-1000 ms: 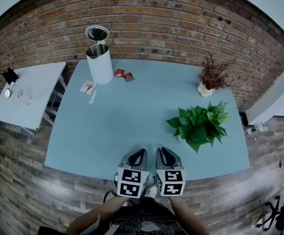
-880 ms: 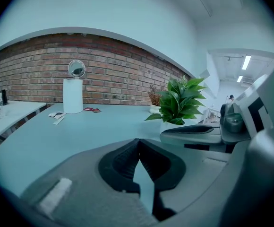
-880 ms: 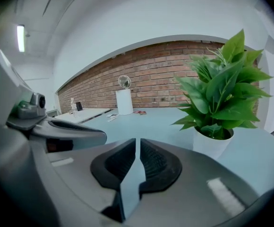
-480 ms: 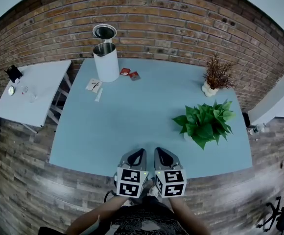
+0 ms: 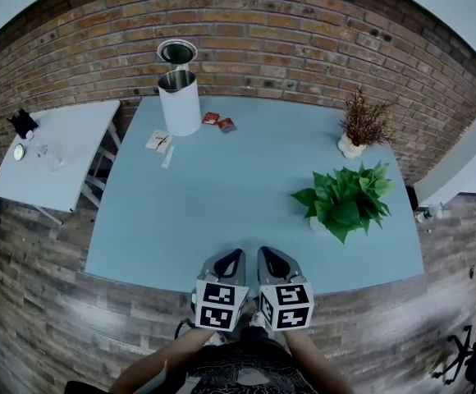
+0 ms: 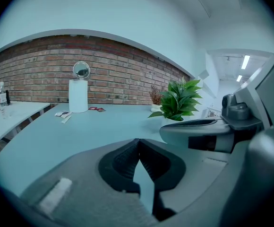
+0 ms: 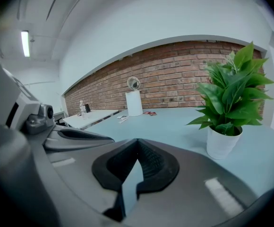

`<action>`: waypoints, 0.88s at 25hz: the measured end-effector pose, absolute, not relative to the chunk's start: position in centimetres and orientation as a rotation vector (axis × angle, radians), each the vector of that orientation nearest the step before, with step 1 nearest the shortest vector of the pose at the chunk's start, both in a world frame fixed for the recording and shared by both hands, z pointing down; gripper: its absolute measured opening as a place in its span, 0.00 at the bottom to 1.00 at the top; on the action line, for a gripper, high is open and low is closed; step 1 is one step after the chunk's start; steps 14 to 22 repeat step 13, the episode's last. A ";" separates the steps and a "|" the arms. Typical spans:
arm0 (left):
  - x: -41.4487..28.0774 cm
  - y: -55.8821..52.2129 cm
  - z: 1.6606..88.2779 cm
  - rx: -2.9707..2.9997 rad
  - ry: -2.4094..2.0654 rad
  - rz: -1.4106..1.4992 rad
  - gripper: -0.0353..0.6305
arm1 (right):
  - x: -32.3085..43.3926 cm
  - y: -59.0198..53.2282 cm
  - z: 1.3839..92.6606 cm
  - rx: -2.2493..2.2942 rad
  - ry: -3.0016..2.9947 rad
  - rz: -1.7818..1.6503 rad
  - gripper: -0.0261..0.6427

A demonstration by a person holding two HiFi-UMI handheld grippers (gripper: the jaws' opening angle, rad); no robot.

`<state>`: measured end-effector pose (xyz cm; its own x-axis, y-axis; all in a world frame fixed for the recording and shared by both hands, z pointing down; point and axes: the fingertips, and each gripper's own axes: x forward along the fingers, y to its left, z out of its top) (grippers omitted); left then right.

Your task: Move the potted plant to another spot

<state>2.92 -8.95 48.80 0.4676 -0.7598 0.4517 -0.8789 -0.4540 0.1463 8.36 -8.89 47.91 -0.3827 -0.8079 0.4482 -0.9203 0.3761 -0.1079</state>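
Note:
The potted plant (image 5: pixel 346 203) has broad green leaves and a white pot. It stands on the right part of the light blue table (image 5: pixel 221 195), and shows in the left gripper view (image 6: pixel 177 100) and close at the right of the right gripper view (image 7: pixel 231 93). My left gripper (image 5: pixel 231 255) and right gripper (image 5: pixel 269 254) hang side by side at the table's front edge, well short of the plant and to its left. Both are shut with nothing between their pads, as the left gripper (image 6: pixel 138 141) and right gripper (image 7: pixel 137 140) show in their own views.
A dried plant in a small white pot (image 5: pixel 361 125) stands behind the green one. At the back left are a white cylinder bin with a round mirror (image 5: pixel 179 97), red packets (image 5: pixel 219 121) and white packets (image 5: pixel 160 143). A white side table (image 5: pixel 53 150) stands left; a brick wall (image 5: pixel 304 39) runs behind.
The table and plant have slid slightly right in the head view as the view shifted. Both grippers stay side by side at the front edge, holding nothing.

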 end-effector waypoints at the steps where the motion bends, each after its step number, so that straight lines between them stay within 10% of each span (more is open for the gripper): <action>1: 2.8 -8.9 48.8 2.361 -1.381 0.461 0.05 | 8.3 -8.8 47.9 1.515 -2.321 0.493 0.05; 22: 1.9 -8.0 48.6 2.370 -1.379 0.464 0.05 | 7.1 -8.0 47.6 1.515 -2.336 0.496 0.05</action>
